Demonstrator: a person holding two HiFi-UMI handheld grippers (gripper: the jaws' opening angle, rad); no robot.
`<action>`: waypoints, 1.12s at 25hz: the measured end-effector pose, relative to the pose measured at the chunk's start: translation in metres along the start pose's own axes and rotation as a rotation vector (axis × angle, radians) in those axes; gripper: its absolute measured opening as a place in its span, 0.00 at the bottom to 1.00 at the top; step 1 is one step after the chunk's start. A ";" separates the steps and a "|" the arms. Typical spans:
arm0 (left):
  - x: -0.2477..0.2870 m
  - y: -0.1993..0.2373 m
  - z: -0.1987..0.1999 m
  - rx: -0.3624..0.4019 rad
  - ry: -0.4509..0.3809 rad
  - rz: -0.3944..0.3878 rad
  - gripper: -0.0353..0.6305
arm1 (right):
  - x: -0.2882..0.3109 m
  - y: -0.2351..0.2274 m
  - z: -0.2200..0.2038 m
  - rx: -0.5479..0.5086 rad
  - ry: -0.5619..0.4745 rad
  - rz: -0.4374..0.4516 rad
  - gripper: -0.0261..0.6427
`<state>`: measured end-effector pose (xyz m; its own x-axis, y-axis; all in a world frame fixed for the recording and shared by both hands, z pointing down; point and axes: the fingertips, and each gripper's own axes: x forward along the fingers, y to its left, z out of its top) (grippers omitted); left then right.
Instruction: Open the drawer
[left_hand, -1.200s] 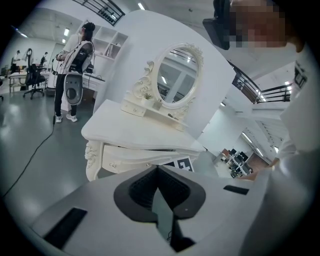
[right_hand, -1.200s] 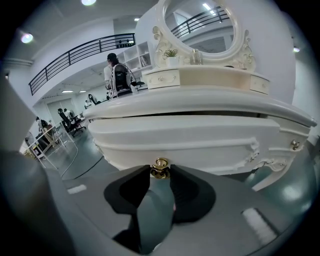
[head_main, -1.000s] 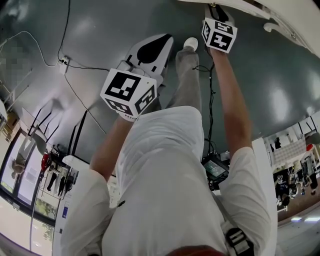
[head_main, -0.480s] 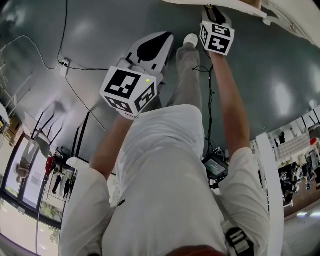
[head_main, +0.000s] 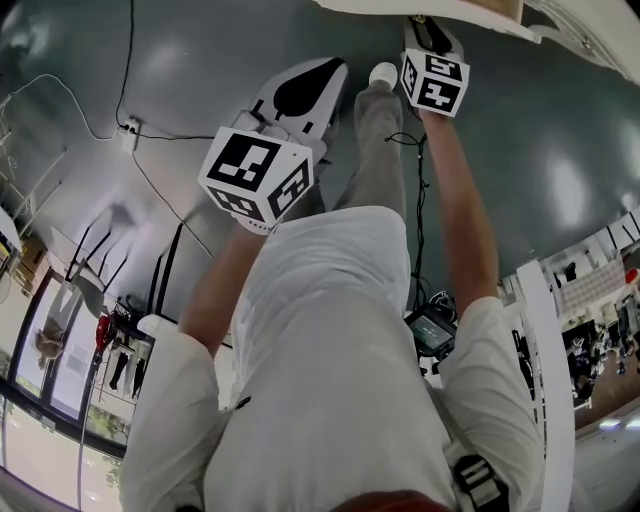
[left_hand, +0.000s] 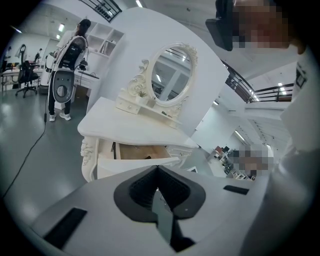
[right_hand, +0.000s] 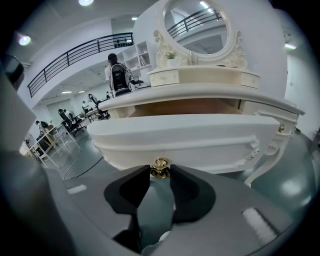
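Right gripper view: tongs (right_hand: 160, 169) on handle (right_hand: 160, 164)

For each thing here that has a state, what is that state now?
drawer: partly open, wooden inside visible.
right gripper: shut on the gold handle of the drawer.
left gripper: shut, holding nothing.
small upper drawers: closed.

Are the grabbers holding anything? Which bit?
The right gripper holds the drawer by its small gold knob, pinched between its fingers. The left gripper is shut and holds nothing.
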<state>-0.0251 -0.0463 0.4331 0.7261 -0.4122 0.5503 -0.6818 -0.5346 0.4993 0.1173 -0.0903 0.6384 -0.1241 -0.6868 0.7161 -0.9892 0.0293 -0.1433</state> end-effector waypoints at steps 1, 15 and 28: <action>0.000 -0.001 0.000 0.002 0.001 -0.002 0.07 | -0.002 0.000 -0.001 0.002 0.001 -0.001 0.24; -0.004 -0.004 -0.003 0.024 0.015 -0.040 0.07 | -0.023 0.011 -0.028 -0.002 0.020 -0.008 0.24; -0.010 -0.010 -0.011 0.043 0.038 -0.067 0.07 | -0.041 0.020 -0.048 -0.008 0.035 -0.004 0.24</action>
<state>-0.0262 -0.0285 0.4300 0.7652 -0.3467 0.5424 -0.6272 -0.5915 0.5068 0.0992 -0.0266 0.6385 -0.1228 -0.6608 0.7405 -0.9903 0.0322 -0.1355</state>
